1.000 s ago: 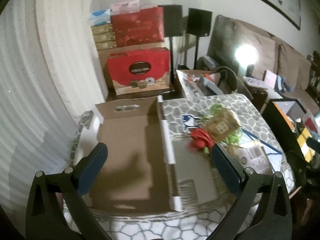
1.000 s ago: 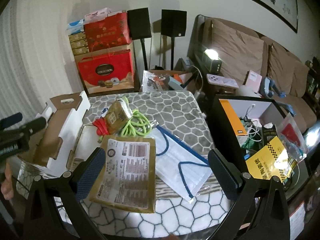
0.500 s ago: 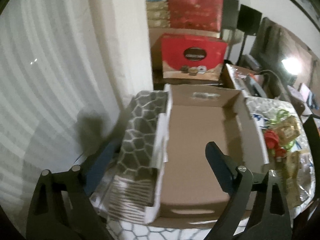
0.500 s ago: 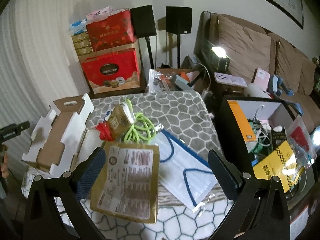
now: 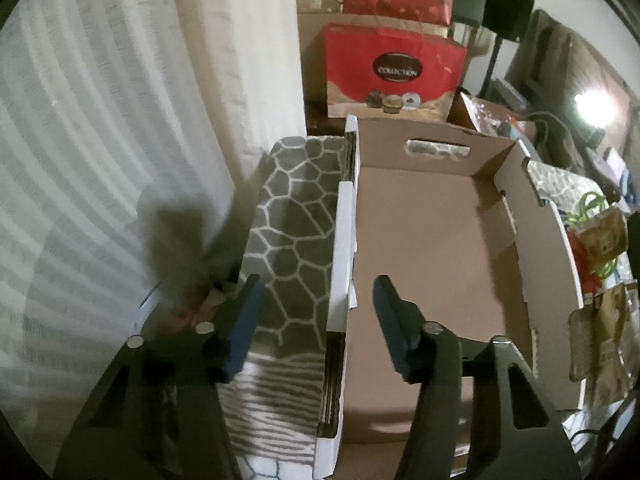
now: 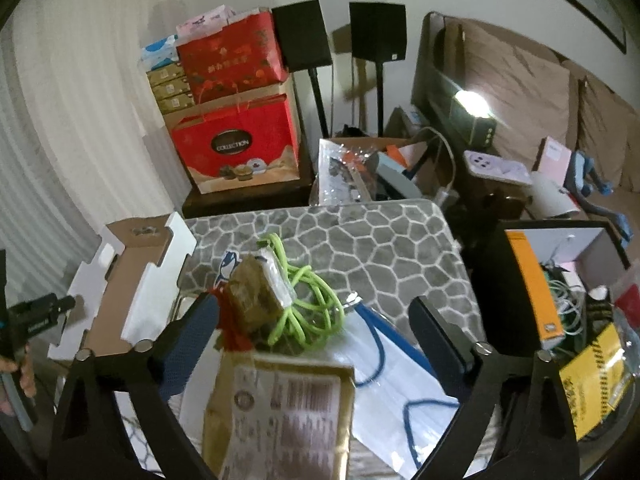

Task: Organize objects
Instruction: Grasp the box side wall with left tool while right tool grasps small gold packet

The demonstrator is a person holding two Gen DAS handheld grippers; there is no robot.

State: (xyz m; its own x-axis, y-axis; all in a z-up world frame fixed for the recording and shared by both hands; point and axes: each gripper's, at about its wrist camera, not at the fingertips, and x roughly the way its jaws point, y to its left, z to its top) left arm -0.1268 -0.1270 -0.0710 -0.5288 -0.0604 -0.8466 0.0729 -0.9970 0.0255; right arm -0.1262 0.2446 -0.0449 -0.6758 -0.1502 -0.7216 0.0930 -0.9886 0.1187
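Cluttered table: your left claw straddles the cardboard tray's left wall lengthwise, jaws just closing, not yet gripping.

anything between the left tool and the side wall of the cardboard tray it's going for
Nothing visible. The left tool straddles the white side wall of the cardboard tray, one finger over the grey patterned mat, the other inside the empty tray. Its jaws have just been closing but do not yet press on the wall.
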